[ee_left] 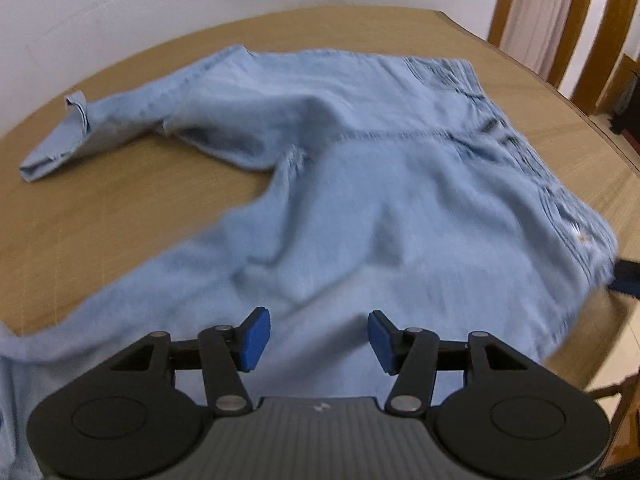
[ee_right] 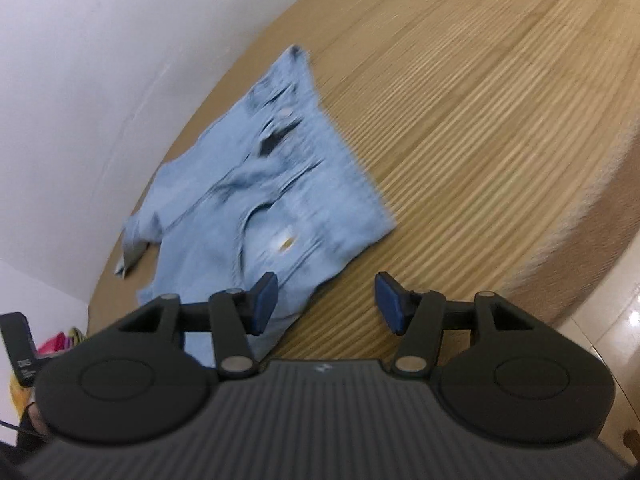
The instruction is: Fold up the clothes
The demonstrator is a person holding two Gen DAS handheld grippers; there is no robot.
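Note:
A pair of light blue denim jeans (ee_left: 360, 184) lies spread on the round wooden table (ee_left: 100, 220), waistband at the right, one leg stretching to the far left with its cuff turned up. My left gripper (ee_left: 318, 340) is open just above the near leg, nothing between its blue pads. In the right wrist view the jeans (ee_right: 248, 200) show their waistband and button side. My right gripper (ee_right: 326, 304) is open over the waistband corner and the bare table (ee_right: 480, 140), holding nothing.
A white wall stands behind the table. A wooden chair back (ee_left: 560, 32) rises at the far right. The near leg hangs over the table's front left edge. Colourful items and a dark device (ee_right: 20, 344) sit low at the left.

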